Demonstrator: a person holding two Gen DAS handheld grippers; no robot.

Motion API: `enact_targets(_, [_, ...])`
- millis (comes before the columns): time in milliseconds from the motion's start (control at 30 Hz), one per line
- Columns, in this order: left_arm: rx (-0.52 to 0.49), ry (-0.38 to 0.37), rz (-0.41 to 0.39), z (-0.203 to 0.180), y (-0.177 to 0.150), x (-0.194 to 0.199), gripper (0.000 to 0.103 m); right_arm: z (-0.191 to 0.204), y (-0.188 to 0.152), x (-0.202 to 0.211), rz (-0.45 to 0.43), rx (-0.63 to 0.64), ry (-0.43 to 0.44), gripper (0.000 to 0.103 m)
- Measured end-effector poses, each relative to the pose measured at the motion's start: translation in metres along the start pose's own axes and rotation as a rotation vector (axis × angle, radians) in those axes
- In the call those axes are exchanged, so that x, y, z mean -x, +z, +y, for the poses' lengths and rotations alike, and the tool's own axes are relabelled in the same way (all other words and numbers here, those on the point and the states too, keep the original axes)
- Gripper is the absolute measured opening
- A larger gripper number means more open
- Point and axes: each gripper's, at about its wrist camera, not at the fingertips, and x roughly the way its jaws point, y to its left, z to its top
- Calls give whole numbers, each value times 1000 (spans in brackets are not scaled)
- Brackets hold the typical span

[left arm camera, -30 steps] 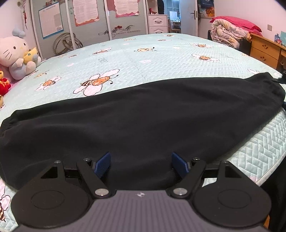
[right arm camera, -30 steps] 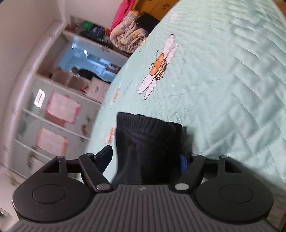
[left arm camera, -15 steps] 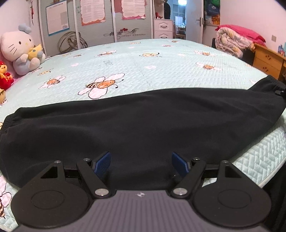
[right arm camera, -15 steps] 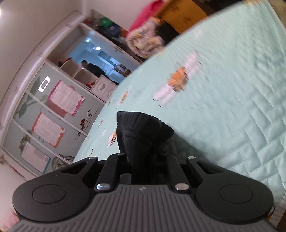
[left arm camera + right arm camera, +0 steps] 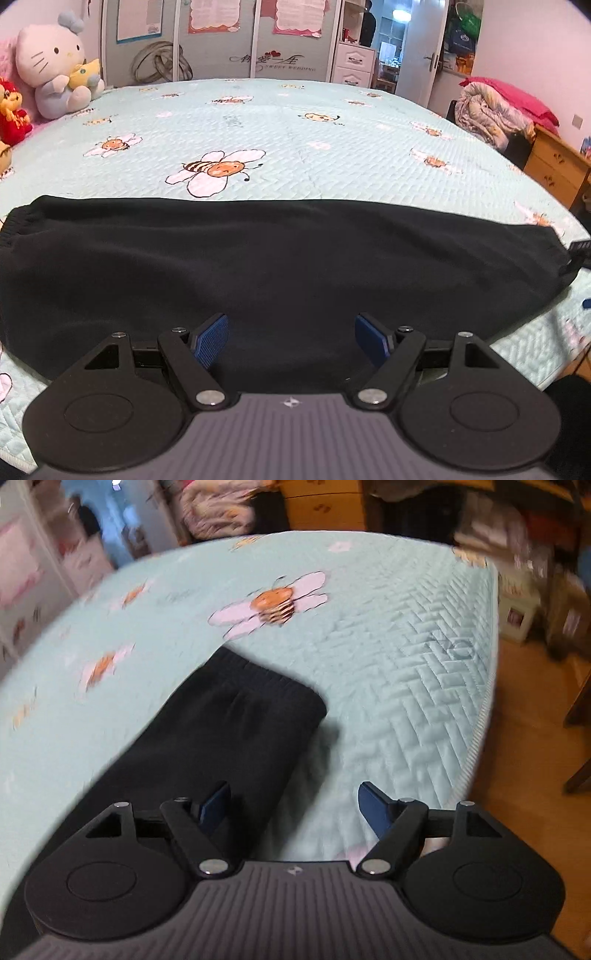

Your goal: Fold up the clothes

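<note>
Black trousers (image 5: pixel 280 266) lie flat across a bee-print quilt (image 5: pixel 295 122). The left gripper (image 5: pixel 291 338) hovers wide open and empty. The right gripper (image 5: pixel 295 808) is opening, clear of the ribbed cuff (image 5: pixel 266 679). Only the left view shows the wardrobe (image 5: pixel 273 61) lettering "SWEET WEDDING".

Even indoor light on my feeds; left wrist view sharp, right wrist view motion-blurred; fisheye bends edges.
</note>
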Motion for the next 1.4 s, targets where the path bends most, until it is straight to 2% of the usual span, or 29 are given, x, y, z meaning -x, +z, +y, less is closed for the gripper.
enact_targets(100, [20, -2, 3, -1, 4, 5, 79, 27, -29, 28, 12, 134, 22, 76])
enact_targets(233, [52, -5, -10, 6, 7, 15, 79, 58, -56, 54, 79, 230, 101, 76])
enact_targets(400, [94, 11, -31, 18, 10, 28, 80, 95, -75, 92, 67, 382, 192, 76])
enact_targets(633, [134, 34, -47, 33, 12, 37, 80, 125, -90, 135, 22, 485, 272, 76])
enact_targets(867, [161, 44, -36, 43, 9, 37, 80, 142, -104, 147, 18, 544, 303, 76])
enact_targets(1400, [145, 65, 15, 40, 6, 23, 80, 134, -106, 121, 55, 535, 287, 76])
